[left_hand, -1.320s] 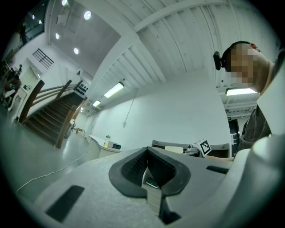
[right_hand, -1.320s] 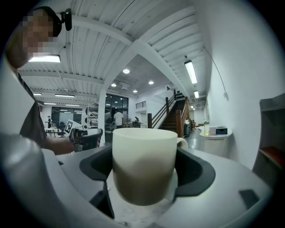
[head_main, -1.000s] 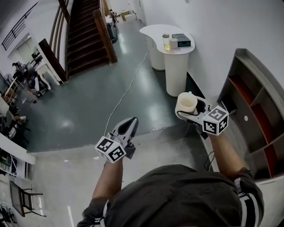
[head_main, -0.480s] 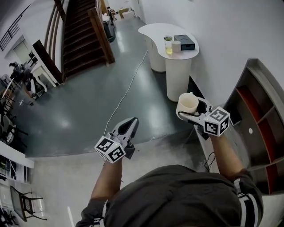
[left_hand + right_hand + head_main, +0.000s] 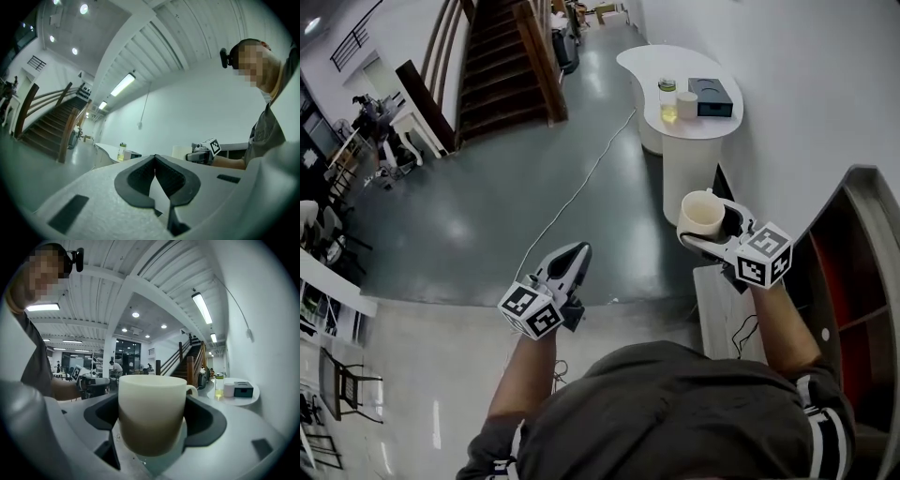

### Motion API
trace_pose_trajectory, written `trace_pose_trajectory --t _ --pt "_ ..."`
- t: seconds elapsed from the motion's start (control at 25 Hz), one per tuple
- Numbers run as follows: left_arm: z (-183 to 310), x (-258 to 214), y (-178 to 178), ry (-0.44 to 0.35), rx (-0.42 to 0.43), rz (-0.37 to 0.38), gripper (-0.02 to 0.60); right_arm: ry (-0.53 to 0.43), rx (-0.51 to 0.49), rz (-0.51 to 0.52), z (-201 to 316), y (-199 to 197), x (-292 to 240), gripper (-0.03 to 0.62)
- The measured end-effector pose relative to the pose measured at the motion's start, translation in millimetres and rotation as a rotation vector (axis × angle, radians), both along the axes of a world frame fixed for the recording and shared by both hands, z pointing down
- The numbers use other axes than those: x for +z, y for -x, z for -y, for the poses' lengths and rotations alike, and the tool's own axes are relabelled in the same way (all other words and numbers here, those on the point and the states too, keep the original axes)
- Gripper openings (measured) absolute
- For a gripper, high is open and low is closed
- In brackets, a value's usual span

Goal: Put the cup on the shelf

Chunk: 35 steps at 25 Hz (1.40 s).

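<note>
The right gripper (image 5: 709,226) holds the cup (image 5: 698,214) upright, its jaws standing wide with a pad pressed on either side of the cup's wall. In the right gripper view the cup (image 5: 151,413) fills the gap between the jaws, its handle (image 5: 191,390) pointing away on the far right. The left gripper (image 5: 572,258) is pinched narrow, and its own view shows the tips meeting with nothing between them (image 5: 154,171).

The cup hangs in the air between the table (image 5: 675,70) ahead and the shelf (image 5: 872,202) to the right, apart from both. The shelf's top edge lies just right of the right gripper's marker cube (image 5: 764,258). A wall (image 5: 806,75) closes off that side. To the left the dark floor (image 5: 469,216) lies open as far as the stairs (image 5: 502,66), crossed only by a cable (image 5: 581,183).

The frame's right edge cuts off the shelf, so only parts of its compartments show. The person's body hides the floor below the grippers. On the table stand a jar (image 5: 667,98), a small white pot (image 5: 686,103) and a box (image 5: 715,94), all too small to make out further.
</note>
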State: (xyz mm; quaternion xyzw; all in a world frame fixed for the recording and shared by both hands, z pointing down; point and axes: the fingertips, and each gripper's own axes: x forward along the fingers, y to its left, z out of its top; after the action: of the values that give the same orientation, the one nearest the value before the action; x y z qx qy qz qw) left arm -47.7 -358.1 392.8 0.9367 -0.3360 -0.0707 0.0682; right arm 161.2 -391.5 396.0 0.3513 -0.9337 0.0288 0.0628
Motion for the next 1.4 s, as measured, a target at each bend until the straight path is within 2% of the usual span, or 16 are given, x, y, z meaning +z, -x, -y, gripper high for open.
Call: trace_pose_trajectory --t 0.2,0.52,0.92,1.12,1.4 --pt "23 -10 8 -0.024 -0.008 0.011 0.0 -0.007 0.018 0.028 22 -2 -2 0.411" --pt "54 -9 67 -0.041 0.036 0.009 0.001 -0.009 0.113 0.018 34 40 -6 0.411" --pt "65 -28 65 -0.077 0.121 -0.011 0.001 -0.033 0.205 0.007 36 33 -30 0.411" --pt "76 -41 22 -0.089 0.193 -0.013 0.002 -0.061 0.305 -0.004 33 -13 -49 0.411" --pt "90 -60 -92 -0.127 0.363 -0.016 0.001 -0.11 0.511 -0.029 19 -118 -83 0.411"
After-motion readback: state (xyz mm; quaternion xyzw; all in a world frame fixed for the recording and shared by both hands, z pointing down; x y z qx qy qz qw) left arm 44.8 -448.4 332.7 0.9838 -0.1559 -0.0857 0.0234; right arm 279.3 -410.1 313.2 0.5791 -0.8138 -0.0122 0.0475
